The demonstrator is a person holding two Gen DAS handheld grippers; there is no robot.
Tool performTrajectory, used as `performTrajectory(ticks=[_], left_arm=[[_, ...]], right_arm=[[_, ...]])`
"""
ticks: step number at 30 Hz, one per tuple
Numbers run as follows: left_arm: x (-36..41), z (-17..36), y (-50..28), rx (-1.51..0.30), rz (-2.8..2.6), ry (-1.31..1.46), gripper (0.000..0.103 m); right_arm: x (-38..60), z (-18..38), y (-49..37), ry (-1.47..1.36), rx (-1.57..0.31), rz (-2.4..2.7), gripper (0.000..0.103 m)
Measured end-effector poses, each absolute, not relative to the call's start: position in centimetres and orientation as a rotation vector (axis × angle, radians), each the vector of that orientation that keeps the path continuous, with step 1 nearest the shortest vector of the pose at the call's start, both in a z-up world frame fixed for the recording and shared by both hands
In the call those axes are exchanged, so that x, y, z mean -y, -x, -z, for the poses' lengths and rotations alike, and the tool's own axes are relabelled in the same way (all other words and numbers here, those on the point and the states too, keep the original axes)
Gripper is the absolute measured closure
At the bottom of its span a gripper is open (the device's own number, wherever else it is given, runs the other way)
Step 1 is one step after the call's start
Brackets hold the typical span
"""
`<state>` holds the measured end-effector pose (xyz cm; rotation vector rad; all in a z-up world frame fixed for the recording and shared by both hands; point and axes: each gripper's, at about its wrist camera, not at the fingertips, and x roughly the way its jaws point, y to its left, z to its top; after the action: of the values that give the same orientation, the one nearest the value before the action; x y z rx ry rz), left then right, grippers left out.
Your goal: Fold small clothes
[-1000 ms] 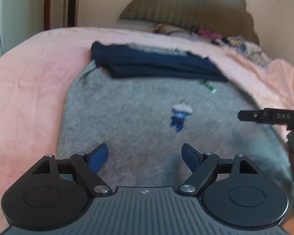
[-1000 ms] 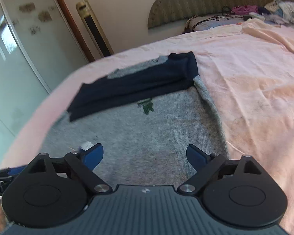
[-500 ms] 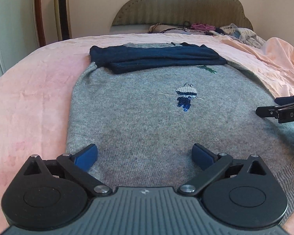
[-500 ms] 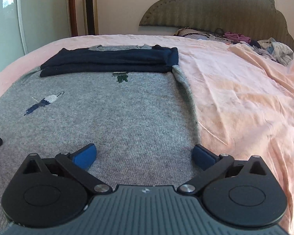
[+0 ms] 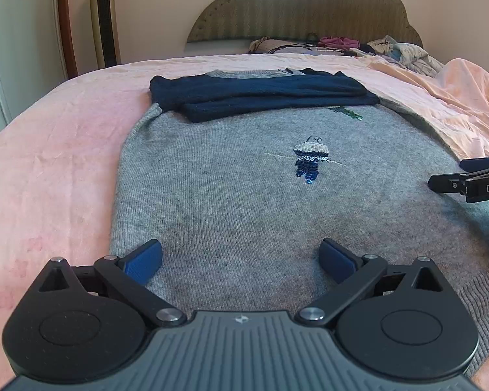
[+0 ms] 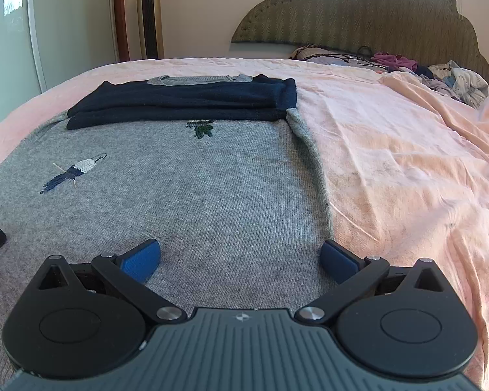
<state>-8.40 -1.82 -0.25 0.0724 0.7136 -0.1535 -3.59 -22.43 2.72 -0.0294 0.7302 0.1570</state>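
A grey knit sweater (image 5: 238, 195) (image 6: 185, 195) lies flat on the pink bed, its navy sleeves (image 5: 260, 96) (image 6: 185, 104) folded across the chest near the collar. A small sequin bird (image 5: 309, 159) (image 6: 71, 172) decorates the front. My left gripper (image 5: 240, 257) hovers open over the sweater's near left part, nothing between its blue pads. My right gripper (image 6: 240, 257) is open over the near right part, its right pad (image 6: 337, 260) by the sweater's side edge. The right gripper's black finger (image 5: 466, 182) shows at the right edge of the left wrist view.
Pink bedding (image 5: 55, 169) (image 6: 407, 169) surrounds the sweater, bunched into folds at the far right. A heap of loose clothes (image 6: 440, 75) lies by the padded headboard (image 5: 303, 9). A tall tower fan (image 5: 104, 19) and a glass door stand at the left wall.
Both grippers have opened wider and rolled level. The views have steadied, looking along the bed toward the headboard, with each gripper low over the sweater's near hem area.
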Motion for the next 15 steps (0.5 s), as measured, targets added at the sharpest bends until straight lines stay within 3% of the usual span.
performTrajectory(ticks=[15], left_arm=[[1.84,0.31,8.35,-0.715,0.156,-0.071,0.000]], right_arm=[[22.29,-2.72,3.51,0.026,-0.730,-0.157,0.000]])
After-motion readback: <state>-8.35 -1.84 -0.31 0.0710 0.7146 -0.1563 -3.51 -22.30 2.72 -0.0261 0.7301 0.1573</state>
